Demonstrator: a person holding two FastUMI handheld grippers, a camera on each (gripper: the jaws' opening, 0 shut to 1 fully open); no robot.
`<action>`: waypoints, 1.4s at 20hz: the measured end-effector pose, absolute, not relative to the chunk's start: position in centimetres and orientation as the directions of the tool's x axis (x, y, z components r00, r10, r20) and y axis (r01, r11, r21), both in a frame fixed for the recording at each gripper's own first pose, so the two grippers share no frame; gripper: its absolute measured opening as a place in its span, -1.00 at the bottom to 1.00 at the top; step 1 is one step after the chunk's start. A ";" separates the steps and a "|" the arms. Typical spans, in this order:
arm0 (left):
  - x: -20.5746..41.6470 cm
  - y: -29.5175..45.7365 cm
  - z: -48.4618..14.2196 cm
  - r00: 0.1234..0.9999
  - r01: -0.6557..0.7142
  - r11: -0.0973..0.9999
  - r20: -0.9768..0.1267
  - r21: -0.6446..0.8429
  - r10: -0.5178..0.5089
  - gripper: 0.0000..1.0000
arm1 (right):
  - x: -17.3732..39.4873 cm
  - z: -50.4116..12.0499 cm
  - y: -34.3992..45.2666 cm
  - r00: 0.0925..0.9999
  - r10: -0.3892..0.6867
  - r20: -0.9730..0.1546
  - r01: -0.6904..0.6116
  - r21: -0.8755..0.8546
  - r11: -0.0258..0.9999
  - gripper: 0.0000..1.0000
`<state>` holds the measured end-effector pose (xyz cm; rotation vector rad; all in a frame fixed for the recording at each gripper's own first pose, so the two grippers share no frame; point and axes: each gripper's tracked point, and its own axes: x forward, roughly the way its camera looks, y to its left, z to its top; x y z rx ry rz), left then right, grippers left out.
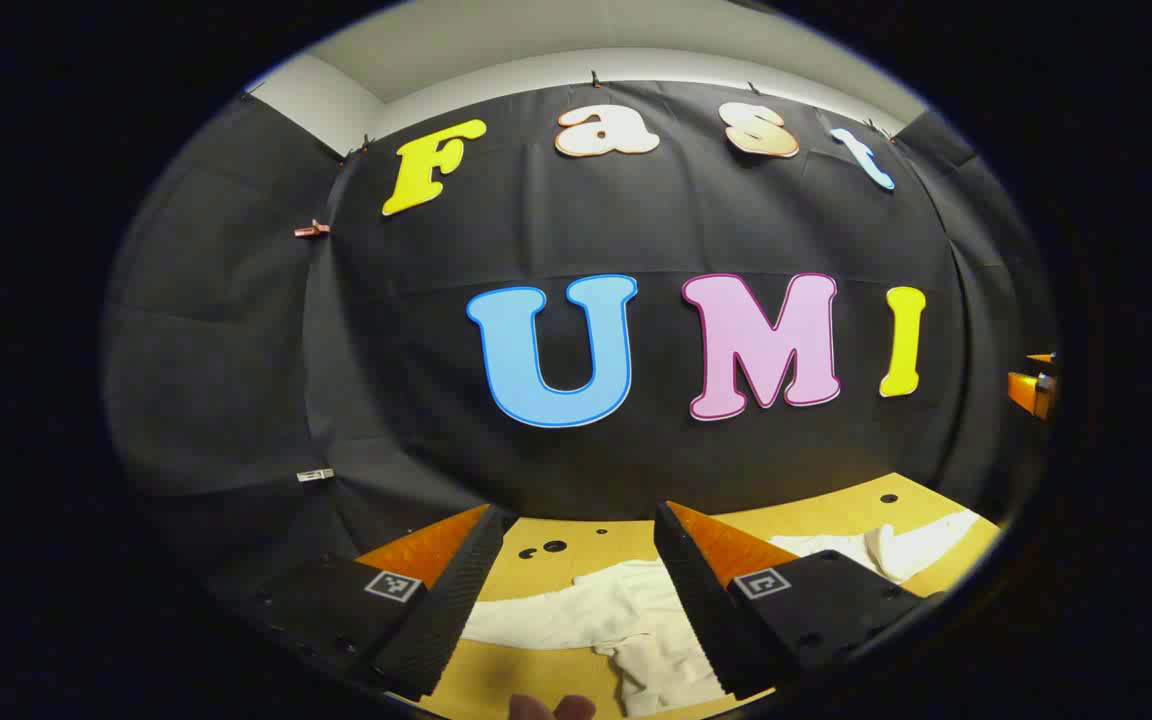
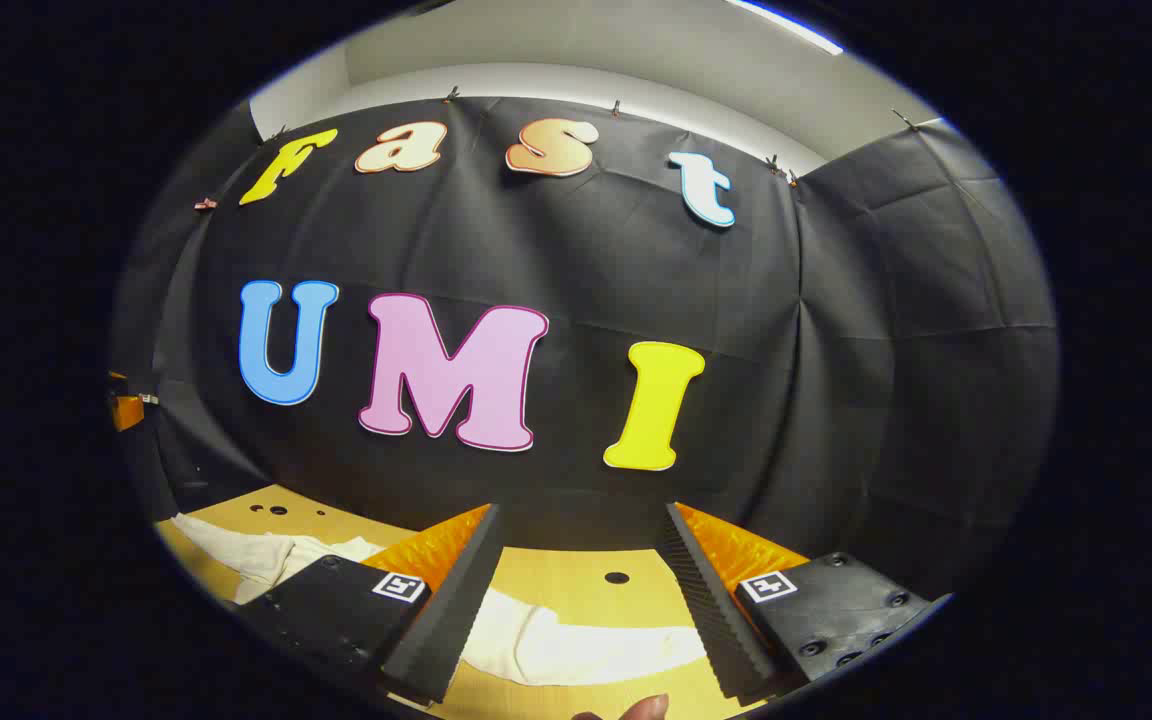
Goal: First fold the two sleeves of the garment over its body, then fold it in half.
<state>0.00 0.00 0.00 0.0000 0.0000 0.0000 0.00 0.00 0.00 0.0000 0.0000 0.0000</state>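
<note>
A white garment (image 1: 626, 625) lies spread on the yellow-brown table (image 1: 841, 512), with another part of it (image 1: 921, 545) reaching toward the right. My left gripper (image 1: 576, 520) hangs above it, open, with nothing between its fingers. In the right gripper view the same white garment (image 2: 576, 645) stretches across the table (image 2: 566, 575) below my right gripper (image 2: 581, 515), which is open and holds nothing. A bunched part of the cloth (image 2: 256, 555) lies at the left. A fingertip (image 2: 641, 708) of the person's hand shows at the bottom edge.
The black cloth wall (image 1: 636, 230) stands close behind the table's far edge. Small dark holes (image 1: 554, 546) dot the tabletop. An orange piece of the other gripper (image 1: 1031, 390) pokes in at the right edge of the left gripper view.
</note>
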 end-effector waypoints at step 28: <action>0.6 -5.7 -1.9 0.990 0.142 0.990 -0.025 0.021 -0.142 0.95 | 0.1 -9.5 -6.6 0.960 -0.172 -0.222 0.180 0.017 0.984 0.94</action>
